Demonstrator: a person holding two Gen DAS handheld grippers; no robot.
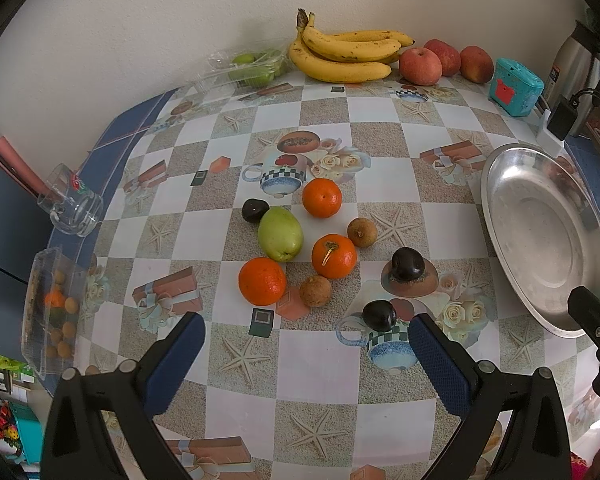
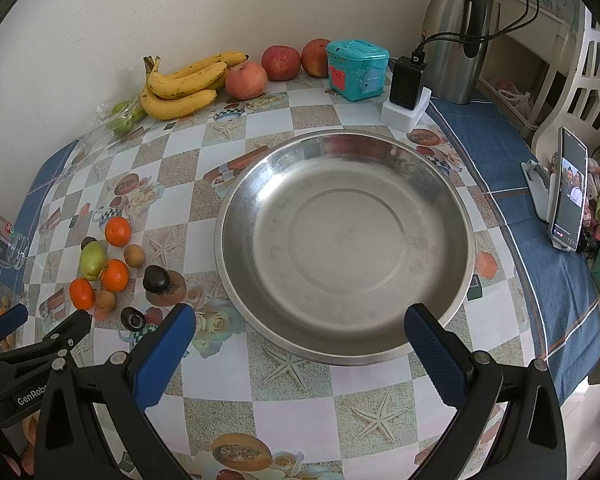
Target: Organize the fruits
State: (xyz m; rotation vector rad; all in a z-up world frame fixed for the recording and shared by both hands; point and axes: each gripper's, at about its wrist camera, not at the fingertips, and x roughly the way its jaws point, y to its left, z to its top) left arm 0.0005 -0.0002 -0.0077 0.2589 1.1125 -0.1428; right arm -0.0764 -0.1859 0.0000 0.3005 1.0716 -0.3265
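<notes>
With both the left tongs [image 1: 306, 344] and right tongs [image 2: 296, 334] gaping wide and empty, loose fruit sat clustered on the desk [image 1: 380, 120] beside the bare steel dish [image 2: 340, 240], so a round plum [image 1: 379, 315] risked rolling off if nudged.

We saw a counter [image 1: 380, 120] cloth checked white and sandy beige, printed with starfish and roses, edged in blue. Three oranges [image 1: 262, 281] were bright orange, the pear [image 1: 280, 233] pale green, the plums [image 1: 408, 264] near black, the bananas [image 1: 346, 54] yellow with brown specks, the pan [image 2: 346, 240] dull silver, the box [image 2: 357, 69] teal
</notes>
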